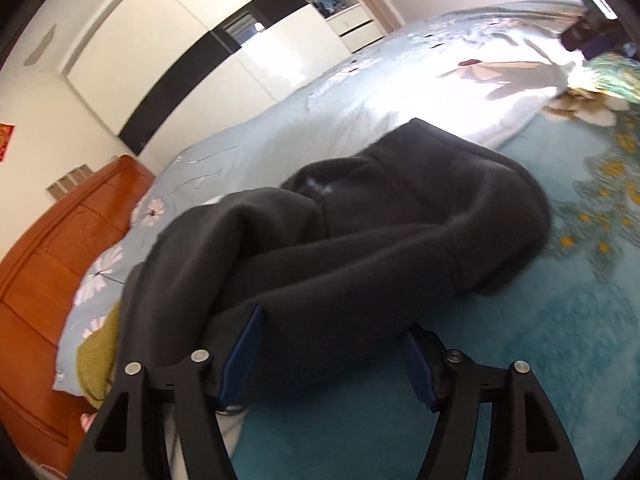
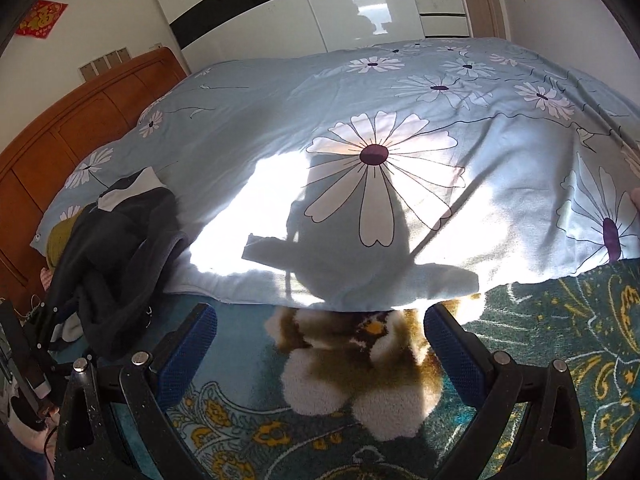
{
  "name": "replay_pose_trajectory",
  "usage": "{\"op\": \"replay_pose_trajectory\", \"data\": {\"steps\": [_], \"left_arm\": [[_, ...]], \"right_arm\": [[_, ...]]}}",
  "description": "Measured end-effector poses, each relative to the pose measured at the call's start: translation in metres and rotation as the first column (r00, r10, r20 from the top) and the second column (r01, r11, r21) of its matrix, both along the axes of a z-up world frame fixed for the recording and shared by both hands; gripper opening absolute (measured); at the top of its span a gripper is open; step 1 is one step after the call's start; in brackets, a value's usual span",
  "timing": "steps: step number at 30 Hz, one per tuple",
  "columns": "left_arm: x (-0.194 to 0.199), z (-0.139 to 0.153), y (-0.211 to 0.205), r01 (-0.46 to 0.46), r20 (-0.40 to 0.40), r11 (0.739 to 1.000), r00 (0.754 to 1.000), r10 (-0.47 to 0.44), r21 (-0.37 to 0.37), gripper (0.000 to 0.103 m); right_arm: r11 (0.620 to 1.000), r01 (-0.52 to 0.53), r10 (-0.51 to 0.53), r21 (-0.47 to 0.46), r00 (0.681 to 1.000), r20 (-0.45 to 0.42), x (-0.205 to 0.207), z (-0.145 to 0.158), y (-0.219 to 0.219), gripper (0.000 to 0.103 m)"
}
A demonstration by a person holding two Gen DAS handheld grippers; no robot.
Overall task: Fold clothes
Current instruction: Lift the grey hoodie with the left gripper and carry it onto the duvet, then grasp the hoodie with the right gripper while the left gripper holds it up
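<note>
Garment [image 1: 360, 220], dark and fleecy, lies bunched across the middle of the left wrist view on the teal blanket [image 1: 540, 340], its far edge against the flowered duvet [image 1: 320, 120]. In the right wrist view it is a heap at the left edge, by the headboard [image 2: 60, 128]. The left gripper [image 1: 326, 354] stands well open, a thick roll of cloth between its pads, which do not look to press on it; I'd say nothing is held. The right gripper [image 2: 320, 340] is also wide open and empty, hovering over a brown and white flower in the blanket, well apart from the garment. Risk: the cloth is rumpled and doubled over, so closing here could catch several layers and drag the whole bundle instead of one edge, or sweep it into the duvet
</note>
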State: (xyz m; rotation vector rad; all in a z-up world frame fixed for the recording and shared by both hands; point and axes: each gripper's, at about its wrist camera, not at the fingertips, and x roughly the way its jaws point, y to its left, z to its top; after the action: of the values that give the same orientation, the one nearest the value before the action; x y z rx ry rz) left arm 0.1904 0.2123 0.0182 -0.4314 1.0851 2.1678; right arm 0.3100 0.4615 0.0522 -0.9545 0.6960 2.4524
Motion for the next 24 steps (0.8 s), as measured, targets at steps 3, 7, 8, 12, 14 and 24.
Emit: {"op": "replay_pose_trajectory", "data": {"steps": [3, 7, 8, 12, 14, 24], "left_arm": [[0.002, 0.003, 0.005, -0.020, 0.001, 1.000, 1.000, 0.020, 0.008, 0.068], [-0.001, 0.018, -0.002, -0.047, 0.089, 0.995, 0.995, 0.039, 0.085, 0.018], [0.000, 0.023, -0.005, -0.061, 0.097, 0.992, 0.994, 0.050, 0.110, 0.018], [-0.015, 0.066, -0.021, -0.105, 0.164, 0.960, 0.984, 0.064, 0.261, 0.016], [-0.022, 0.095, -0.036, -0.138, 0.187, 0.928, 0.979, 0.076, 0.346, 0.015], [-0.041, 0.212, -0.145, -0.233, 0.213, 0.754, 0.969, 0.126, 0.614, 0.015]], "right_arm": [[1.000, -0.011, 0.011, 0.015, 1.000, 0.002, -0.001, 0.003, -0.004, 0.103], [0.999, -0.013, 0.013, 0.041, 1.000, 0.003, 0.002, 0.008, -0.006, 0.103], [0.999, -0.011, 0.011, 0.038, 1.000, 0.005, 0.002, 0.008, -0.006, 0.103], [1.000, -0.010, 0.010, 0.022, 1.000, 0.006, 0.003, 0.008, -0.009, 0.103], [1.000, -0.016, 0.016, 0.027, 1.000, 0.005, 0.002, 0.011, -0.012, 0.103], [0.984, -0.169, 0.172, 0.048, 0.984, -0.056, -0.031, 0.028, -0.057, 0.103]]}}
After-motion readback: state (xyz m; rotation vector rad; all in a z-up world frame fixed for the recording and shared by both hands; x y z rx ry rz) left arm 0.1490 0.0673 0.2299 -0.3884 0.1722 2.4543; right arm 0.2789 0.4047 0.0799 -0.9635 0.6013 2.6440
